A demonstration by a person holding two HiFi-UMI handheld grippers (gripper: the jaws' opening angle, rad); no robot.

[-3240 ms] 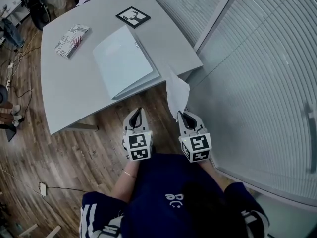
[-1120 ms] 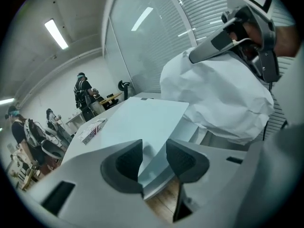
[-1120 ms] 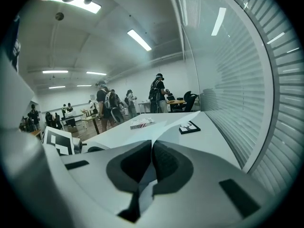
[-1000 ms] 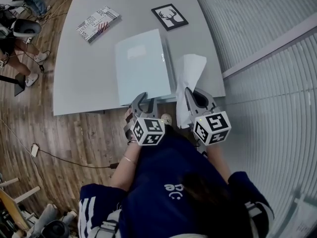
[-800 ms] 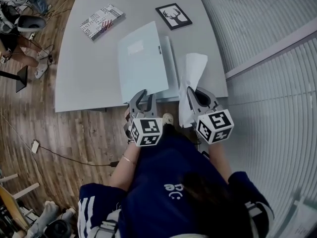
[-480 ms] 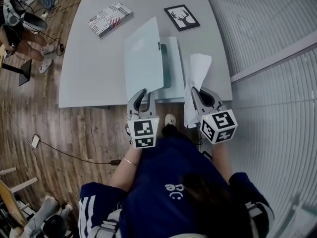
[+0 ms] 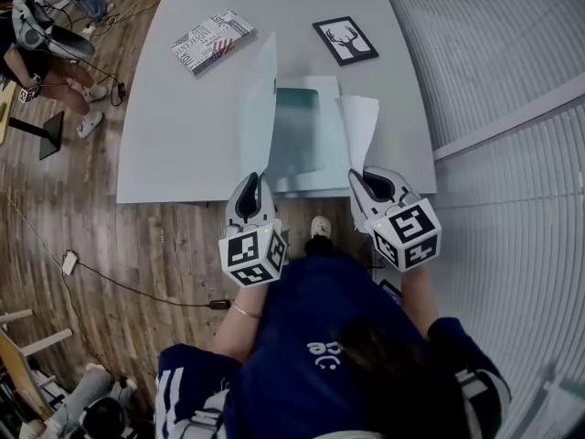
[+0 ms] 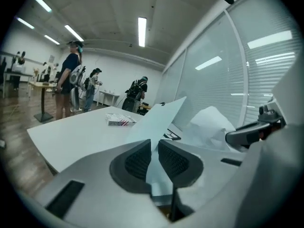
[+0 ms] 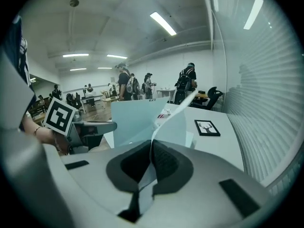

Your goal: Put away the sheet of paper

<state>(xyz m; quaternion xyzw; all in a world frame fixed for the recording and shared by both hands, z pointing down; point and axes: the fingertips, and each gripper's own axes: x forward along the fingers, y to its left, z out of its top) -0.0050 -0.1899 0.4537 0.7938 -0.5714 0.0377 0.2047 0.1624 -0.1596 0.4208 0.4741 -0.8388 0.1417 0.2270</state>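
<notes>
Left gripper (image 7: 249, 183) has just been closing and now pinches the folder cover (image 7: 259, 99), holding it raised so the folder (image 7: 306, 135) lies open for loading. The sheet of paper (image 7: 359, 126) is pinched in the right gripper (image 7: 366, 176), just beside the folder's right edge, not yet in. The grey counter (image 7: 174, 126) also carries a book (image 7: 211, 40) and a framed picture (image 7: 345, 40). Wood floor (image 7: 137, 245), blinds at right.

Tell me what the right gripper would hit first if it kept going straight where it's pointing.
Probably the open folder's lower leaf, past the sheet of paper the right gripper grips; depth unclear.
</notes>
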